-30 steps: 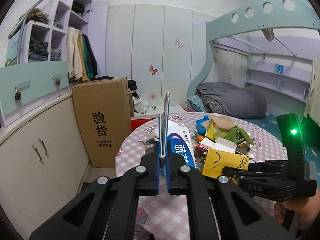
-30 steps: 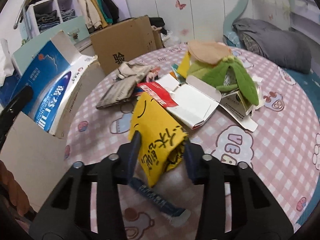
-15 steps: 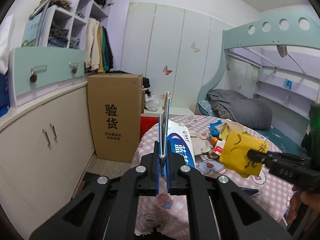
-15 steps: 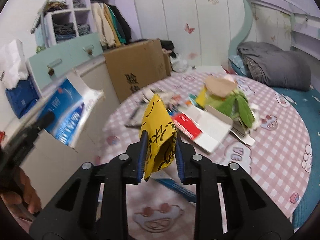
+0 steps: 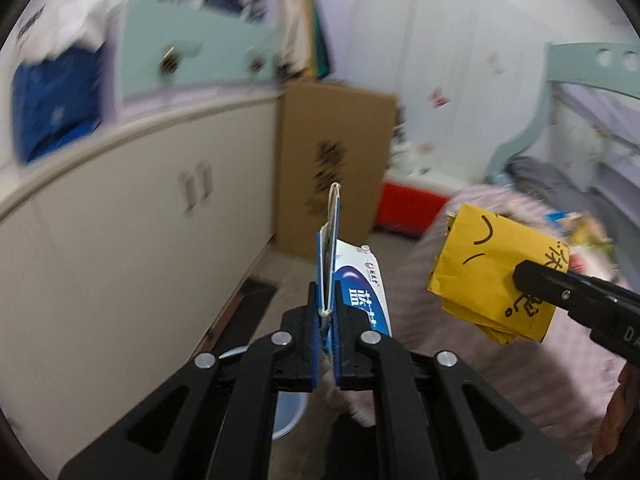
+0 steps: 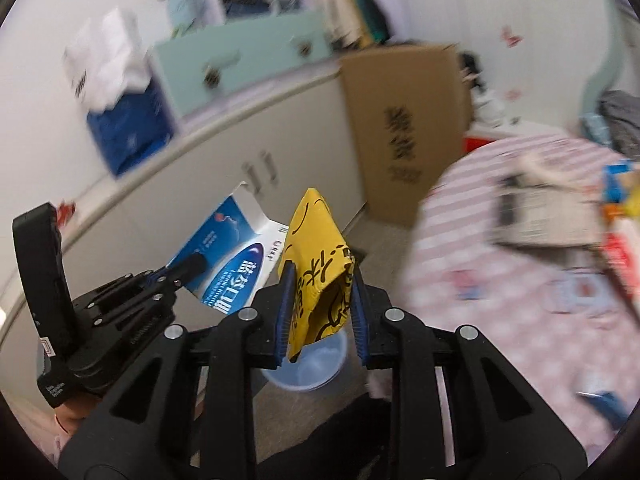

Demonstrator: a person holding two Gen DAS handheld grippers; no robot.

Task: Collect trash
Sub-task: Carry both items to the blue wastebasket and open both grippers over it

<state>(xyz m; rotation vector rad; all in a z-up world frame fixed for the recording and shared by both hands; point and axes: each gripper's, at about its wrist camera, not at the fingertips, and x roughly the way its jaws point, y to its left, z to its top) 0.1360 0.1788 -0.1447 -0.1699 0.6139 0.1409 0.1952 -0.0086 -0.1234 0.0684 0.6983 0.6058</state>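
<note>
My left gripper (image 5: 328, 312) pinches a flattened blue-and-white cardboard carton (image 5: 360, 292); my right gripper (image 6: 320, 304) clamps crumpled yellow paper packaging (image 6: 316, 260) at twelve o'clock, above a round pale-blue plastic bin (image 6: 308, 368).

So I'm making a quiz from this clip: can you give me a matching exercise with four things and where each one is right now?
Things:
1. blue box
2. yellow wrapper
3. bin
4. carton

Places:
A. on the floor below the tongs
B. in the left tongs
C. standing by the cabinet
D. in the right tongs

Pairs: 1-B, 2-D, 3-A, 4-C
</note>
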